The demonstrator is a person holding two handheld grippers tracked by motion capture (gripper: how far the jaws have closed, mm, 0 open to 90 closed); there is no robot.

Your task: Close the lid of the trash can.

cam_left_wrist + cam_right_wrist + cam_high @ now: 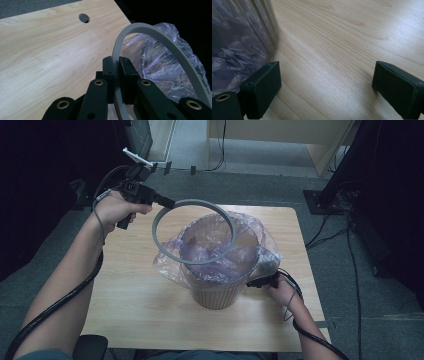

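Above the tabletop [130, 285], a grey ring [194, 231] is held over a lined bin [216, 290].

At the upper left of the high view, the left tool [162, 200] is clenched on the rim of the grey ring, and the ring hangs tilted over the mouth of the beige bin at the middle of the frame. From the left gripper view the ring [160, 37] passes between the two black pads, which press on it. A thin purple bag [220, 255] lines the bin and spills over its edge. At the lower right of the bin the right tool [261, 281] stands released, its jaws wide apart just beside the bin wall [265, 22], with bare wood between them. The tabletop is pale wood with a round cable hole [84, 18]. Around it lies grey carpet [350, 285], with black cables [356, 270] at the right and dark room at both sides.
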